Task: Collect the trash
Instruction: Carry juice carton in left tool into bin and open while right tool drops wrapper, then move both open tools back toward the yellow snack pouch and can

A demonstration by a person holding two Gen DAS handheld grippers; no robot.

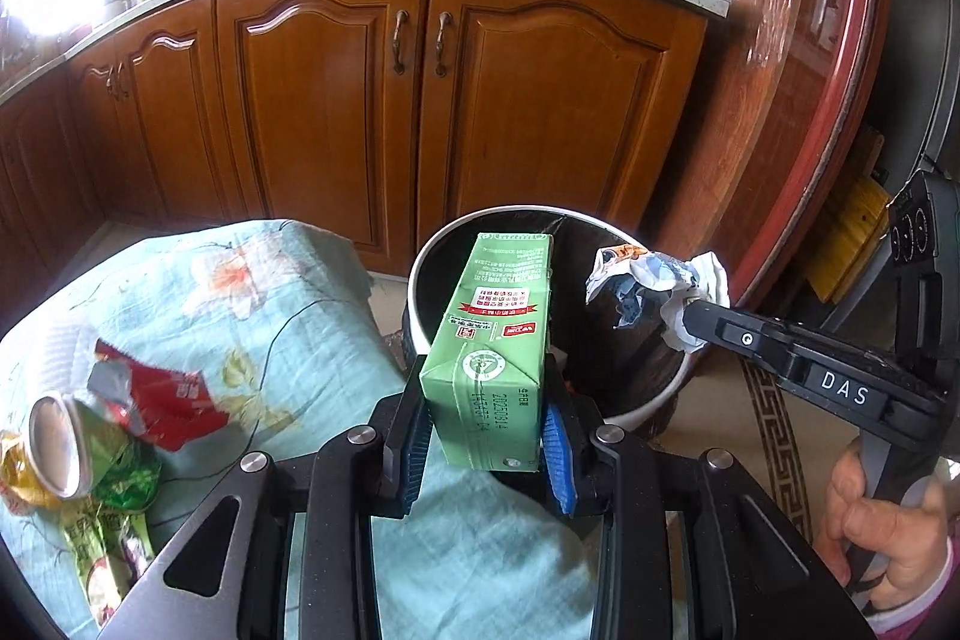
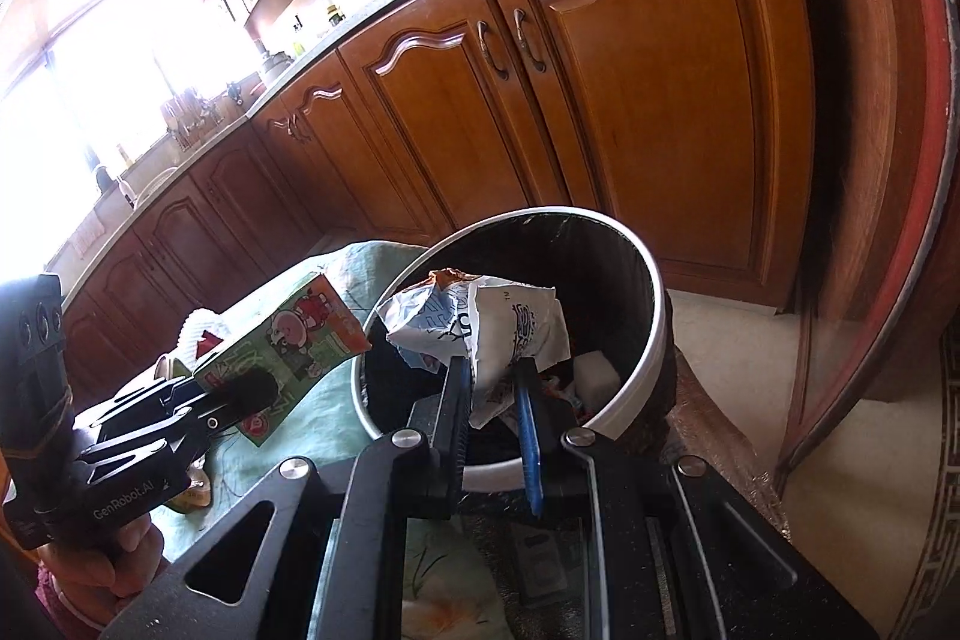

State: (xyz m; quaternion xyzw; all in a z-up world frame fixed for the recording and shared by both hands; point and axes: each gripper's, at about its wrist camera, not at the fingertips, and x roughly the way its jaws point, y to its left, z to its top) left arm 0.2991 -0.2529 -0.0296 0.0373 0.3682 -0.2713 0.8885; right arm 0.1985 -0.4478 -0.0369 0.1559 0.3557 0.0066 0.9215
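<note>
Wooden kitchen cabinets (image 1: 372, 112) back a floral cloth (image 1: 198, 292) where a can (image 1: 57, 445) and wrappers (image 1: 153, 400) lie at nine o'clock of the white bin (image 2: 651, 340). Left gripper (image 1: 486, 436) is clamped on a green carton (image 1: 495, 346) at the bin's near rim, and right gripper (image 2: 493, 394) pinches crumpled paper (image 2: 498, 322) above the opening. Released here, the carton risks catching the rim and tumbling outside, I judge.

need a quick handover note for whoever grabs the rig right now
Left gripper: shut on the green carton, at the bin's near rim.
Right gripper: shut on the crumpled wrapper, over the white bin.
Done: some trash already lies in the bin.
Left: drop both, then fetch the can, red wrapper and green packets from the floral cloth.
</note>
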